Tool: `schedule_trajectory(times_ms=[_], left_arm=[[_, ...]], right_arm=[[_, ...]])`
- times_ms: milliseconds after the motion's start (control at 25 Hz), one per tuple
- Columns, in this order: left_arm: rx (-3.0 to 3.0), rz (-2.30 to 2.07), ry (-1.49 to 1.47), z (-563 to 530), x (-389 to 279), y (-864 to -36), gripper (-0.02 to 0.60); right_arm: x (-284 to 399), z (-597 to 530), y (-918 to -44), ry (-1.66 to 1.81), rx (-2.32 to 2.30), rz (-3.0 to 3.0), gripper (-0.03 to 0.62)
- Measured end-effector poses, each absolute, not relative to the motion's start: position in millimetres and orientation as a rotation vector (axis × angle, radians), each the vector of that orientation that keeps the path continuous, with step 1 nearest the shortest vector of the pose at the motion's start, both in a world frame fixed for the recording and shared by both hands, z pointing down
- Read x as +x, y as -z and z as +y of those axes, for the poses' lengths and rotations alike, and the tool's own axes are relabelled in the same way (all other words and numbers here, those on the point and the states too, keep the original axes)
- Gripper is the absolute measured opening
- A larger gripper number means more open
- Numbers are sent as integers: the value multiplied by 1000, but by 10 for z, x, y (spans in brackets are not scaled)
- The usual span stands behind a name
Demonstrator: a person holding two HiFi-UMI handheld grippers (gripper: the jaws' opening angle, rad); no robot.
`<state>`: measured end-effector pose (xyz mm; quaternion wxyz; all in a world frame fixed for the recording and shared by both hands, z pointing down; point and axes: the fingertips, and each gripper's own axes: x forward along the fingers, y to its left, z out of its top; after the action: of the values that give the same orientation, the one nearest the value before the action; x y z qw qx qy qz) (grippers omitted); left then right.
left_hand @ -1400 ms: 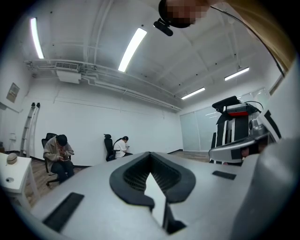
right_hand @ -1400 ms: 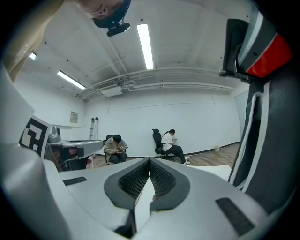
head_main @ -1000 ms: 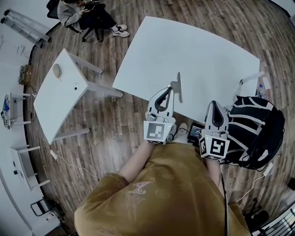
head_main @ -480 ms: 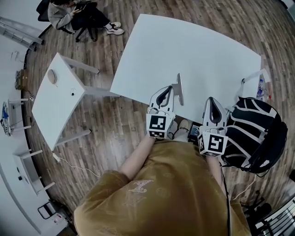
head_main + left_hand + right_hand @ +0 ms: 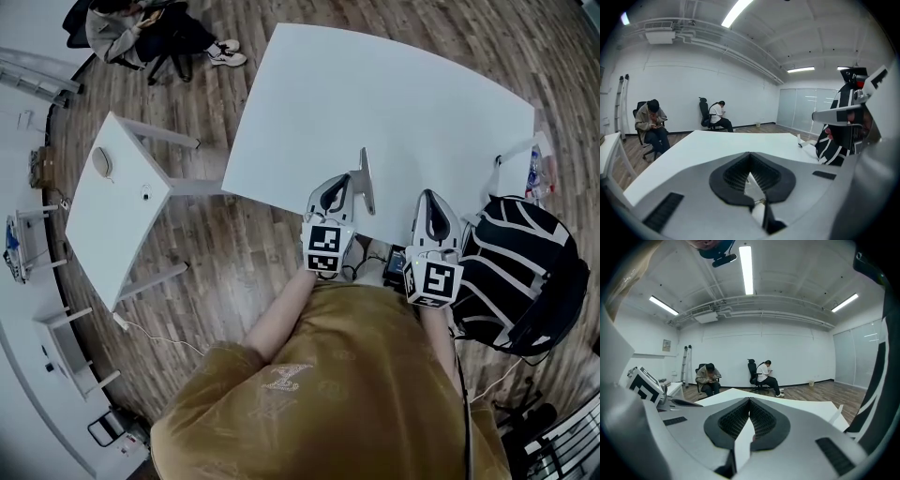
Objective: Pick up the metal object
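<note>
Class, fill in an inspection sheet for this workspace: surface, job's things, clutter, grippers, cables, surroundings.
Surface: large white table.
Job's things: metal object near the table's near edge, beside the left gripper, not gripped.
Clutter: black-and-white backpack by the table's right end.
Grippers: left gripper and right gripper both shut, nothing between the jaws.
Cables: white cable on the floor.
Surroundings: wooden floor, small white side table, seated person.

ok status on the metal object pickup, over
Left gripper and right gripper shut, empty. Metal object on the white table, just right of the left gripper, not gripped. Nothing seen in the way.
</note>
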<state>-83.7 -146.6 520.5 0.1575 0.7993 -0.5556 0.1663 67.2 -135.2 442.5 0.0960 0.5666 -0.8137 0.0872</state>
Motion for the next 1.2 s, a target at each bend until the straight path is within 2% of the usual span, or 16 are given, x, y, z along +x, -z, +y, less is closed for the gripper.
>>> schedule_trajectory(times_ms=[640,920,1200], left_arm=[[2044,-1444,-552,-1539,-1004,-5965,11],[1942,-1346,-521,-1497,-992,-6179,75],[1905,-1289,-528,-1508,-934,-6295,87]], right_arm=[[783,-1576,-4813,-354,1652,-2343,9],[803,-1573,-4890,-393,1650,-2334,9],[832,-1557,-4909,-394,1659,-2320,9]])
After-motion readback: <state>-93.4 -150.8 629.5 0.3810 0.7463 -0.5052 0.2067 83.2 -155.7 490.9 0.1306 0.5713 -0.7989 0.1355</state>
